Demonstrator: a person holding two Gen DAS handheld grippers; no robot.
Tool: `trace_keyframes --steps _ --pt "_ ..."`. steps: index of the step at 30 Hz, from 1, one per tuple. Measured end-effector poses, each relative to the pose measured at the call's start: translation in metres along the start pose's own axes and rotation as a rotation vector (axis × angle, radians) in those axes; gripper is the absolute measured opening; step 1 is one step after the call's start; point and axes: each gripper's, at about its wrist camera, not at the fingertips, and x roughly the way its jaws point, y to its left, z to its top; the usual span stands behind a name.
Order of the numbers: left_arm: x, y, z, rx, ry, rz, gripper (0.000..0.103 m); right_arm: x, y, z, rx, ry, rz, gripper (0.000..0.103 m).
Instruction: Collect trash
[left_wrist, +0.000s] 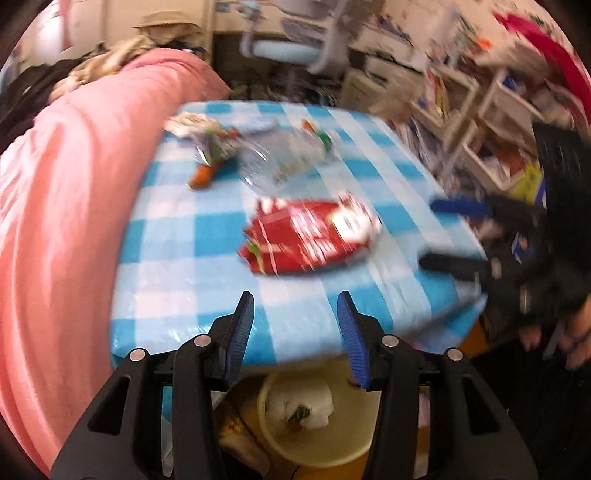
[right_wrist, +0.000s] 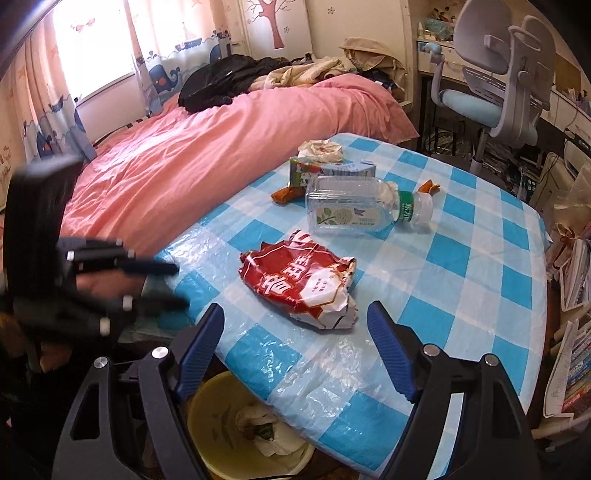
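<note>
A crumpled red and white snack bag (right_wrist: 301, 282) lies on the blue checked table (right_wrist: 461, 295); it also shows in the left wrist view (left_wrist: 310, 236). Behind it lie a clear plastic bottle (right_wrist: 354, 210), a small carton (right_wrist: 332, 171), an orange wrapper (right_wrist: 286, 194) and a crumpled paper (right_wrist: 320, 149). A yellow bin (right_wrist: 221, 402) with white trash inside stands below the table's near edge; it also shows in the left wrist view (left_wrist: 317, 417). My left gripper (left_wrist: 295, 310) is open and empty over the table edge. My right gripper (right_wrist: 295, 321) is open and empty, just short of the bag.
A bed with a pink cover (right_wrist: 207, 155) runs along the table's left side. A desk chair (right_wrist: 495, 99) stands behind the table. Shelves and stacked books (right_wrist: 572, 332) crowd the right side. The left wrist view is motion-blurred.
</note>
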Motion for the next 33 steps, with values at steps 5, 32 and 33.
trace_keyframes --steps 5,32,33 --pt "0.005 0.007 0.016 -0.021 -0.035 0.040 0.045 0.005 0.008 -0.001 -0.043 0.013 -0.015 0.079" --pt "0.035 0.031 0.079 -0.079 -0.149 0.225 0.077 0.012 0.034 0.007 -0.196 -0.019 -0.102 0.092" --pt "0.036 0.031 0.079 -0.078 -0.147 0.224 0.077 0.012 0.034 0.007 -0.195 -0.020 -0.102 0.092"
